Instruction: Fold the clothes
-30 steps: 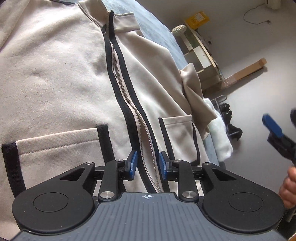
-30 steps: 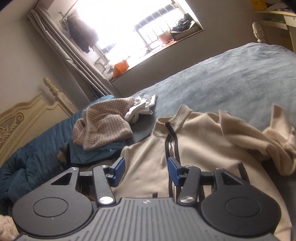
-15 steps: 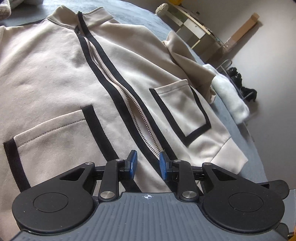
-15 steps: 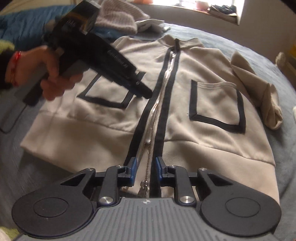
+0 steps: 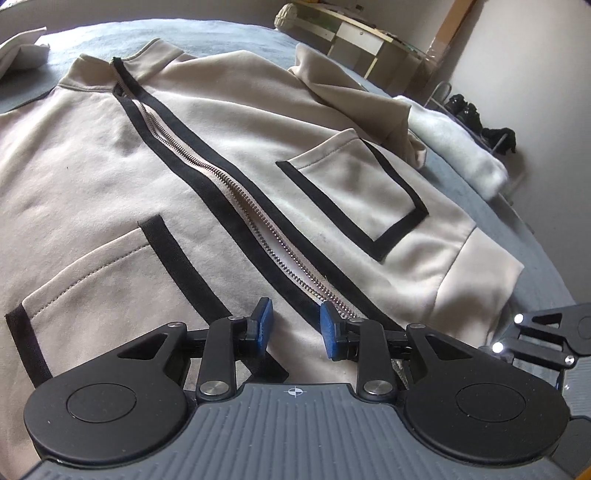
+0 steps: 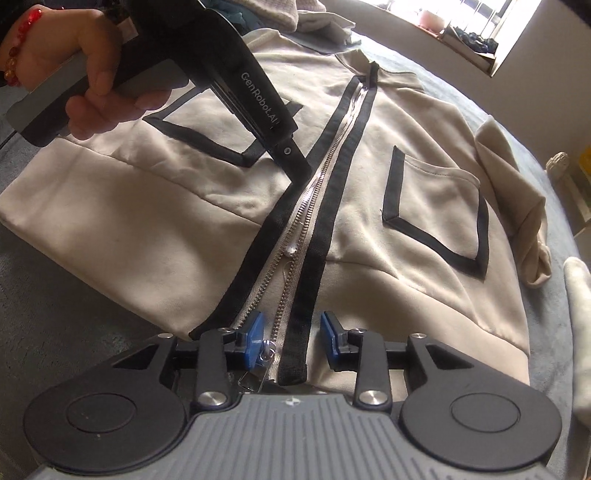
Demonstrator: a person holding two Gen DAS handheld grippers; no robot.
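Observation:
A beige zip jacket (image 5: 92, 192) with black trim lies front up on the grey-blue bed; it also shows in the right wrist view (image 6: 147, 206). Its zipper (image 6: 306, 206) is partly open. My left gripper (image 5: 293, 328) is open and empty, just above the jacket beside the lower zipper (image 5: 258, 221); in the right wrist view its fingers (image 6: 291, 158) point down at the zipper. My right gripper (image 6: 290, 339) is open and empty over the hem, its jaws either side of the zipper end and the metal pull (image 6: 267, 350). Its edge shows in the left wrist view (image 5: 546, 332).
A bunched sleeve (image 6: 517, 206) lies at the jacket's right side. A white garment (image 5: 454, 147) lies at the bed's edge. Other clothes (image 6: 280, 11) are piled near the collar. A shelf unit (image 5: 354, 40) stands beyond the bed, a window (image 6: 461, 22) behind.
Both grippers have moved closer over the lower zipper. My right gripper's jaws have opened wider around the zipper end. The left gripper's fingers now reach the zipper.

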